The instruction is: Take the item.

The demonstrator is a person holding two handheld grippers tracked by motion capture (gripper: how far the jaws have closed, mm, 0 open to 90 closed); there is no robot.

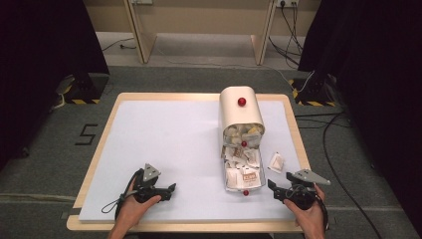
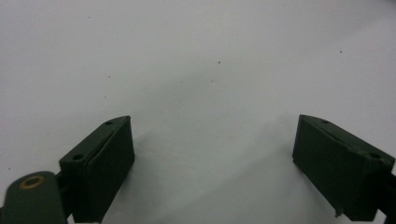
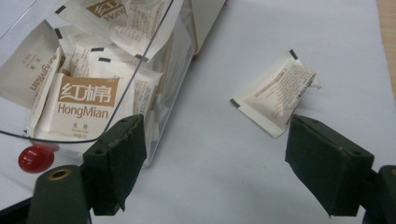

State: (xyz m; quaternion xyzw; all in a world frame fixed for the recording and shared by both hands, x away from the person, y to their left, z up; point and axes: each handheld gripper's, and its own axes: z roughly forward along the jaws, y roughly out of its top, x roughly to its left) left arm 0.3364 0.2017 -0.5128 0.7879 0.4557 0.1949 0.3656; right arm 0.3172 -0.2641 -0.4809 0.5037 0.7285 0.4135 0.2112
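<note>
On the pale blue-white mat covering the wooden-edged table, a cream cylindrical container with a red knob is lying on its side, and its clear plastic drawer-like tray is sticking out toward the person, packed with white and tan paper sachets printed "HongMian". A small red knob is sitting at the near end of that tray. One loose white sachet is lying flat on the mat just beside the tray, apart from it. Near the table's front edge, the right gripper is resting in the person's right hand, its black jaws standing wide apart and holding nothing, with the tray's corner ahead of one jaw and the loose sachet ahead of the other. Well apart from the container, the left gripper is sitting in the left hand, its jaws likewise spread wide over bare mat.
</note>
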